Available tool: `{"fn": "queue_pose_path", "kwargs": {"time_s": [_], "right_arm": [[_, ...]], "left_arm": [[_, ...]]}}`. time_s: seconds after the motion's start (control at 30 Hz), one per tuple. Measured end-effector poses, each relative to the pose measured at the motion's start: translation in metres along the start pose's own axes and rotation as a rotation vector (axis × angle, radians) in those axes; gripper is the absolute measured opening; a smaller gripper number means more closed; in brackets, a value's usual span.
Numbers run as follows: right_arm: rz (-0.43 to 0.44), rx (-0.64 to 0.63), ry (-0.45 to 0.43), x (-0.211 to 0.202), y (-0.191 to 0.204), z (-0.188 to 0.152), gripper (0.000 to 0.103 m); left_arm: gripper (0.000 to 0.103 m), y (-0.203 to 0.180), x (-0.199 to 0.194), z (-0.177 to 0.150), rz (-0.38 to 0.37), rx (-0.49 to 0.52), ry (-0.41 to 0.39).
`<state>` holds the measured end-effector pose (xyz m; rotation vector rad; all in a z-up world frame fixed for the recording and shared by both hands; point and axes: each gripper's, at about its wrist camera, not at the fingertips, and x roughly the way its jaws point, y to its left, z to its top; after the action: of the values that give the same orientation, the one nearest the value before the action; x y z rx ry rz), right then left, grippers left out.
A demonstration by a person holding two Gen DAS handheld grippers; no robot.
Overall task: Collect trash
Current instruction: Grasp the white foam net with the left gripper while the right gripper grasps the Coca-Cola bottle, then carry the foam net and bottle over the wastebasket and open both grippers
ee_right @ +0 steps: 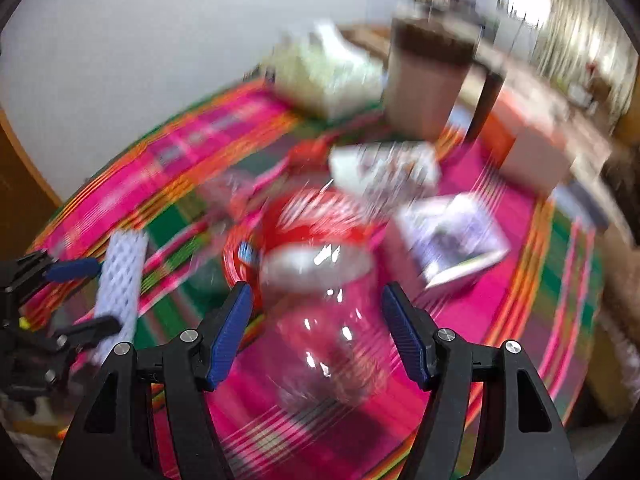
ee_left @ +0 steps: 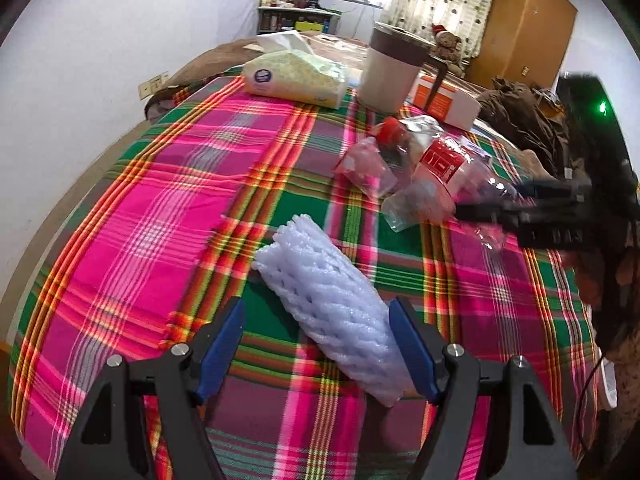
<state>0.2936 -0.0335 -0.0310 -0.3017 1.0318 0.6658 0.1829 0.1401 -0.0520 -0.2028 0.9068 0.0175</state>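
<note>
A white foam fruit net (ee_left: 332,304) lies on the plaid tablecloth (ee_left: 160,200). My left gripper (ee_left: 320,352) is open, and the near end of the net lies between its blue pads. A crushed clear plastic bottle with a red label and cap (ee_left: 436,160) lies further back among clear plastic wrappers (ee_left: 366,166). My right gripper (ee_right: 316,332) is open with the bottle's base (ee_right: 324,320) between its pads; this view is blurred by motion. The right gripper also shows in the left wrist view (ee_left: 480,206), at the bottle's base. The foam net (ee_right: 120,280) and left gripper (ee_right: 80,296) show at the left of the right wrist view.
At the back of the table stand a tissue pack (ee_left: 296,76), a beige jug with a dark lid (ee_left: 394,68) and an orange and white box (ee_left: 448,100). A small printed packet (ee_right: 456,240) lies right of the bottle. A bed and a cardboard box (ee_left: 524,24) are behind.
</note>
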Motion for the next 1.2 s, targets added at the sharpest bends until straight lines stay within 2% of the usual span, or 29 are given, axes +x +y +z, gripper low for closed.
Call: {"fn": "queue_pose_path", "kwargs": {"time_s": [0.03,0.13,0.27,0.43,0.5,0.57,0.63,0.9,1.2], "right_arm": [[0.015,0.011,0.031,0.004,0.000,-0.001,0.068],[-0.042,0.015,-0.033,0.000,0.003,-0.001,0.068],[0.031,0.099,-0.046,-0.001,-0.004,0.003,0.068],[-0.027,0.083,-0.020,0.006,0.005,0.006,0.068],[-0.022,0.089,-0.016,0.009,0.007,0.007,0.068],[-0.023,0.107,-0.021,0.009,0.003,0.008,0.068],[-0.013,0.134,-0.040,0.008,0.001,0.009,0.068],[-0.038,0.183,-0.077,0.005,-0.001,-0.001,0.066],[-0.028,0.224,-0.133,-0.011,-0.003,-0.021,0.064]], "left_arm": [[0.076,0.002,0.001,0.001,-0.013,-0.017,0.006],[0.076,0.005,0.006,0.002,-0.031,-0.063,0.019],[0.076,-0.002,0.011,0.004,-0.017,-0.047,0.012],[0.074,-0.009,0.017,0.008,-0.028,-0.026,0.006],[0.067,-0.009,0.018,0.010,-0.044,-0.025,0.006],[0.051,-0.009,0.020,0.014,-0.063,-0.032,0.010],[0.040,-0.012,0.023,0.017,-0.082,-0.013,0.007],[0.037,-0.015,0.025,0.018,-0.095,0.007,-0.001],[0.037,-0.021,0.016,0.016,-0.110,0.019,-0.015]]}}
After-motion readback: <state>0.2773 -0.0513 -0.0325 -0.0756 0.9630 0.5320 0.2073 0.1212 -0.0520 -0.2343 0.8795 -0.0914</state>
